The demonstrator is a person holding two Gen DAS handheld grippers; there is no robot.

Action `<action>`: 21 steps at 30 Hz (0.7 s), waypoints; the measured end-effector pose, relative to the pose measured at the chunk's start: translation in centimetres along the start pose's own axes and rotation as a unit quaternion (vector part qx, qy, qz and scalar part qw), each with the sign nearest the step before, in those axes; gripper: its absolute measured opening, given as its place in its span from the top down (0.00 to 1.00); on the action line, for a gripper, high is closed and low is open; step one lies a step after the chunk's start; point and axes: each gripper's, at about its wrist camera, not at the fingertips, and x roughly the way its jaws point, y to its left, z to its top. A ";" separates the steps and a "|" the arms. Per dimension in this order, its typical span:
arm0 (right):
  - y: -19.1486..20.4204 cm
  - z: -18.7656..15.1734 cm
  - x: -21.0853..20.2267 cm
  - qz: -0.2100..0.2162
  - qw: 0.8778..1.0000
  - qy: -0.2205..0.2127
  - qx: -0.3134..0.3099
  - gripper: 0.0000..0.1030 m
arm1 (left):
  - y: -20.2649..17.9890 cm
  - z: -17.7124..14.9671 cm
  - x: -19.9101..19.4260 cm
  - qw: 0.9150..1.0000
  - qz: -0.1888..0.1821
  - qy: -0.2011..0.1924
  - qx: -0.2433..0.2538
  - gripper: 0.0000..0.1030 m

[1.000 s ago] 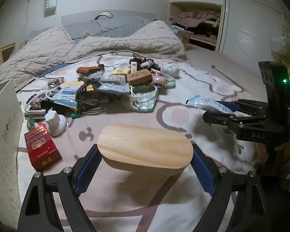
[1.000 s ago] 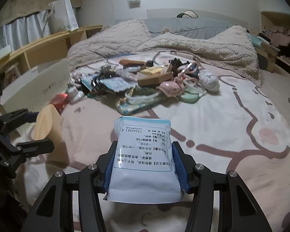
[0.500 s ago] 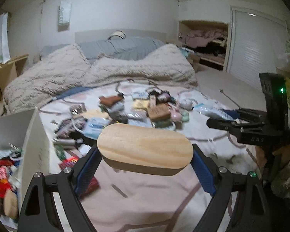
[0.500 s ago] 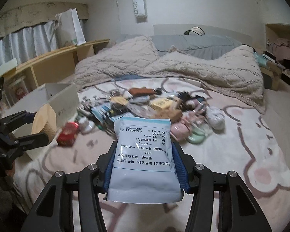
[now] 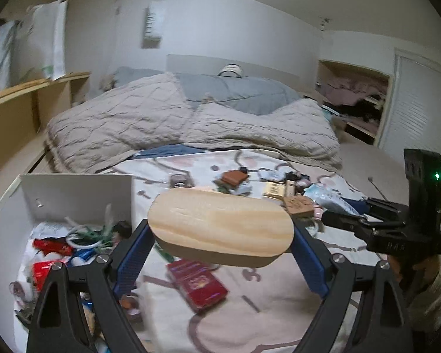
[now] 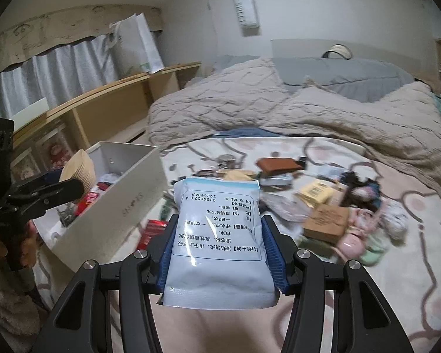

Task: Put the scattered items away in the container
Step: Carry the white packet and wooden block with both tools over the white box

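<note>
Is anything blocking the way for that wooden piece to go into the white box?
Nothing visible does. The left gripper holds the wooden piece in the air beside the white box, whose top is open, with items already inside.

A pale, matt wooden lid (image 5: 220,226) with visible grain is clamped between ribbed blue pads (image 5: 132,257). A glossy white-and-blue plastic sachet (image 6: 219,235), catching a streak of light, is gripped likewise. The white box (image 6: 114,206) looks matt and smooth. A knitted beige blanket (image 5: 150,123) appears rough-textured.
</note>
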 end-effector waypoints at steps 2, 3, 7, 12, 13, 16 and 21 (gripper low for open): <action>1.1 0.6 0.8 0.012 1.000 0.004 -0.004 0.47 | 1.2 0.2 -0.3 1.000 0.020 0.001 -0.003 0.12; 1.8 0.8 1.2 0.017 1.000 0.006 -0.006 0.47 | 2.0 0.3 -0.5 0.999 0.032 0.003 -0.008 0.12; 4.4 1.9 2.8 0.040 0.999 0.013 -0.020 0.47 | 5.4 0.1 -1.1 0.997 0.062 0.012 -0.040 0.12; 7.9 2.9 4.3 0.068 0.996 0.020 -0.046 0.47 | 9.3 -0.4 -1.6 0.992 0.104 0.023 -0.070 0.12; 8.3 3.0 4.6 0.072 0.996 0.021 -0.049 0.47 | 9.8 -0.6 -1.7 0.991 0.111 0.026 -0.074 0.12; 10.1 3.5 5.3 0.088 0.994 0.024 -0.061 0.47 | 11.3 -1.1 -2.0 0.988 0.127 0.038 -0.085 0.12; 12.7 4.2 6.2 0.112 0.990 0.032 -0.078 0.47 | 12.6 -2.4 -1.6 0.983 0.137 0.078 -0.092 0.12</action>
